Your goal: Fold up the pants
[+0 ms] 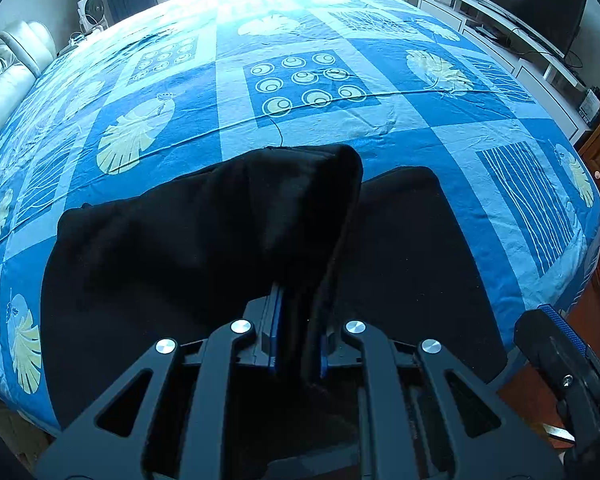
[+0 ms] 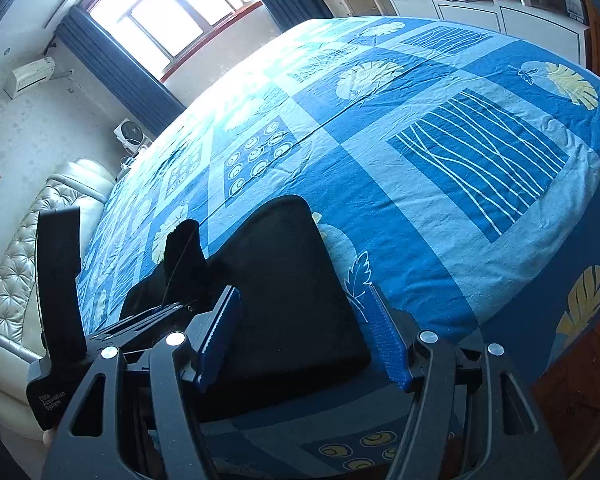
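Pants lay partly folded on the bed; left hand-held gripper pinched a raised fold, right hand-held gripper spread, empty.

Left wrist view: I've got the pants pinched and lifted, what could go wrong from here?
1. The left gripper pinches only a thin edge of the black pants; a tug may pull it free.
2. The lifted flap bunches unevenly, so it may land creased.
3. The right gripper has open jaws with nothing between them, and the lower layer lies near the bed edge, so it could slide.
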`<state>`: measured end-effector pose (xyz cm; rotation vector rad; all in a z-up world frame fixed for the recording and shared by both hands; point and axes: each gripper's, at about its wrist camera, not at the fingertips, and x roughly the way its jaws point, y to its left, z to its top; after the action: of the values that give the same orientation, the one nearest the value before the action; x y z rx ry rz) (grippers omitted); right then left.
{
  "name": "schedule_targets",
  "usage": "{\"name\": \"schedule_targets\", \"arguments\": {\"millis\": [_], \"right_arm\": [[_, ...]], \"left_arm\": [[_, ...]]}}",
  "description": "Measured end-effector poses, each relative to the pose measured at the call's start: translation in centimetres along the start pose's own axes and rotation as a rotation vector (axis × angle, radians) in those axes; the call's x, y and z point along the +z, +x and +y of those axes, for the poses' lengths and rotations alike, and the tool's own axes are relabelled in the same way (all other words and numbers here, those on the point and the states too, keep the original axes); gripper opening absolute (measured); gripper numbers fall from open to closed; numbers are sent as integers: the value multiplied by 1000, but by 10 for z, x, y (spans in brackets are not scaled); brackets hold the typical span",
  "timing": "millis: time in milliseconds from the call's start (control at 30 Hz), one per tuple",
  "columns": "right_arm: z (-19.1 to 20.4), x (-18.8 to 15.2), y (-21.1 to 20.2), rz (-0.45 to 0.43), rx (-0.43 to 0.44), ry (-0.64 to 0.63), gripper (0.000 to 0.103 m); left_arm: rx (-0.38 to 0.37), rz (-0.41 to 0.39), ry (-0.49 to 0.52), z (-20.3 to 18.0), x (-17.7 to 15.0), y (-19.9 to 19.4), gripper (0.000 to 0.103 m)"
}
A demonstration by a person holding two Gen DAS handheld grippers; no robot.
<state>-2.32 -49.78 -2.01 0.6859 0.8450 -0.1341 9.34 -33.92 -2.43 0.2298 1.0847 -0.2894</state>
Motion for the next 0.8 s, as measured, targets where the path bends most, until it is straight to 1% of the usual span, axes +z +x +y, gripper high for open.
{"name": "schedule_targets", "arguments": {"millis": [167, 267, 300, 333, 400, 433, 467, 500, 533, 600, 667, 733, 800], "right_arm": [[-4, 1, 0, -4, -8, 16, 64], [-7, 2, -1, -7, -10, 29, 64], [-7, 3, -2, -10, -12, 30, 64], [-8, 3, -3, -13, -13, 31, 64], [-9, 4, -5, -17, -12, 35, 64], [-10, 5, -6, -21, -11, 39, 64], [-11, 6, -7, -24, -7, 44, 64], [-12, 7, -8, -27, -5, 50, 64], [-13, 8, -10, -30, 1, 59, 64], [-16, 10, -15, -36, 20, 78, 64], [-16, 11, -20, -43, 46, 92, 64], [-13, 12, -21, -28, 93, 89, 64], [-5, 11, -16, 9, 164, 87, 65]], "left_arm": [[26, -20, 21, -8, -3, 2, 15], [20, -41, 29, -10, -5, -2, 19], [15, -50, 33, -10, -6, -4, 25], [5, -57, 40, -12, -7, -7, 30], [-5, -88, 57, -14, -9, -16, 48], [-13, -112, 66, -16, -11, -23, 53], [-24, -138, 74, -16, -14, -30, 61], [-39, -160, 78, -16, -16, -38, 69], [-61, -180, 76, -13, -20, -47, 73], [-120, -219, 58, -2, -28, -65, 87], [-151, -251, 31, 19, -39, -82, 93], [-151, -280, 0, 48, -54, -96, 93], [-145, -298, -36, 84, -70, -103, 93]]}}
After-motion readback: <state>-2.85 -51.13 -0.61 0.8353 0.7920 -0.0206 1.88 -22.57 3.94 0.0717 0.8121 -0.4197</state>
